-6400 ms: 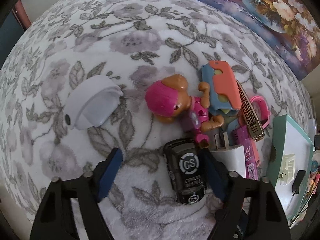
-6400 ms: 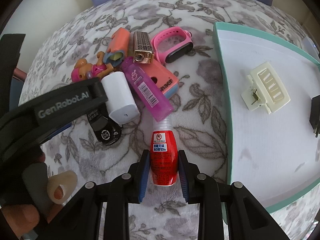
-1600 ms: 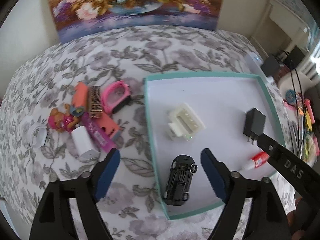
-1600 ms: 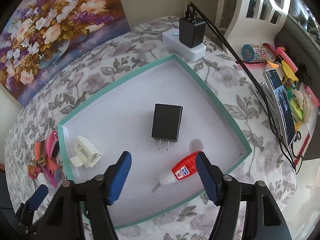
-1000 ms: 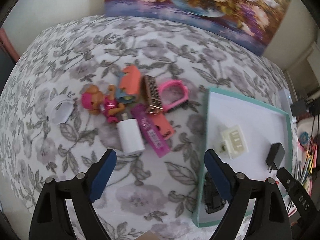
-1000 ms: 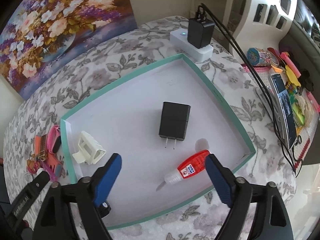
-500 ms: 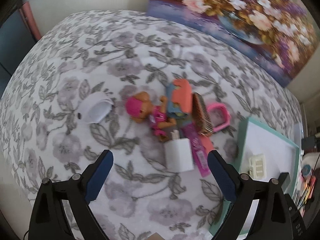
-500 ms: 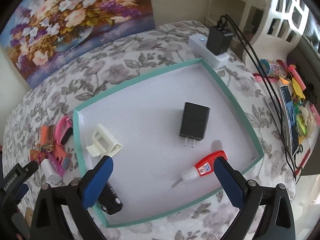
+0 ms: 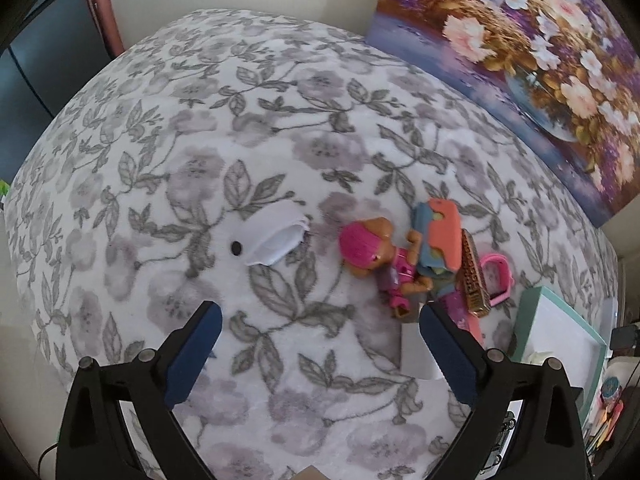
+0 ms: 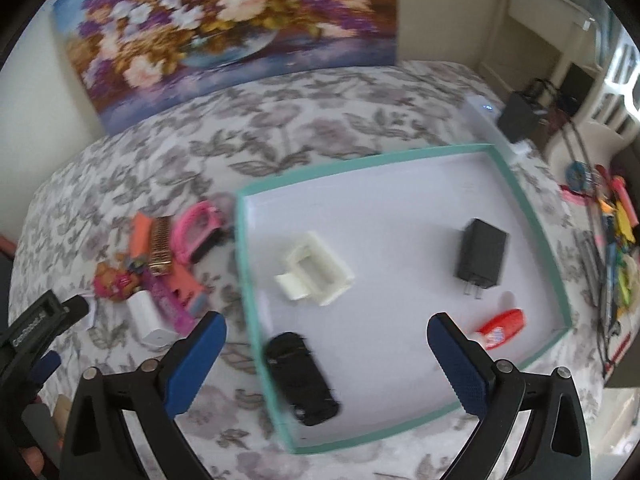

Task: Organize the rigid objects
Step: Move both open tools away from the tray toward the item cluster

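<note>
When reading the right wrist view, find the black toy car [image 10: 304, 376] on the floor of the teal tray [image 10: 244, 280], close to the near left corner, long axis running from upper left to lower right. Leave its front and rear undecided: too blurred. Note the right hand-held gripper [image 10: 326, 328] released, jaws just opened wide, with the car in the gap nearer the left-side pad and touched by neither. Locate in the same tray the cream hair clip [image 10: 316, 276] beyond the car, the black plug adapter [image 10: 480, 256] with prongs toward the camera, and the red glue bottle [image 10: 500, 328] just beside the right-side fingertip. In the left wrist view, note the left hand-held gripper [image 9: 318, 320] likewise released, jaws just opened further, only the floral cloth of the table [image 9: 200, 140] between the pads. Find ahead of it the white cap [image 9: 272, 236], lying alone, and to the right a touching heap: dog figure [image 9: 368, 252], orange-and-blue case [image 9: 438, 236], gold bar [image 9: 474, 280], pink watch band [image 9: 498, 276]. Observe the white charger block [image 9: 416, 352] partly hidden behind the right-side finger. See the flower painting [image 9: 520, 40] at the far edge.
</note>
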Demonstrator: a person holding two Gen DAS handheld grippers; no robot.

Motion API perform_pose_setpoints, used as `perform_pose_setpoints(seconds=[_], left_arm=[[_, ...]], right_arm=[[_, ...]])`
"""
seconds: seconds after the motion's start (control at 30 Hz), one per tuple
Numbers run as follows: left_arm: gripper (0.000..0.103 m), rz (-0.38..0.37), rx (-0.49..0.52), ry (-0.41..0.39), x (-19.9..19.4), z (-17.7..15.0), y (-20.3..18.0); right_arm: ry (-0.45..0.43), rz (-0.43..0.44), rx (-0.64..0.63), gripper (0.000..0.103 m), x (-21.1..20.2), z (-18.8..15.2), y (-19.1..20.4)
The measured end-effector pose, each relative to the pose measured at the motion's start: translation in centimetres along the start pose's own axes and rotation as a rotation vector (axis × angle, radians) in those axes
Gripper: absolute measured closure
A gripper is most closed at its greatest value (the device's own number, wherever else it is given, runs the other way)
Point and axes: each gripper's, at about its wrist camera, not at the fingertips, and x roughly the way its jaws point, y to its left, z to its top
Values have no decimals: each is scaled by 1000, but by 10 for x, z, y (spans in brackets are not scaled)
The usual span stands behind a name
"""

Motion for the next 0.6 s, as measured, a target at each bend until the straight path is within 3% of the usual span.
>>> perform_pose_setpoints(seconds=[0.6], left_arm=[[4, 11, -45, 44, 20, 11, 35]], right_arm=[[29, 36, -92, 1, 22, -3, 64]])
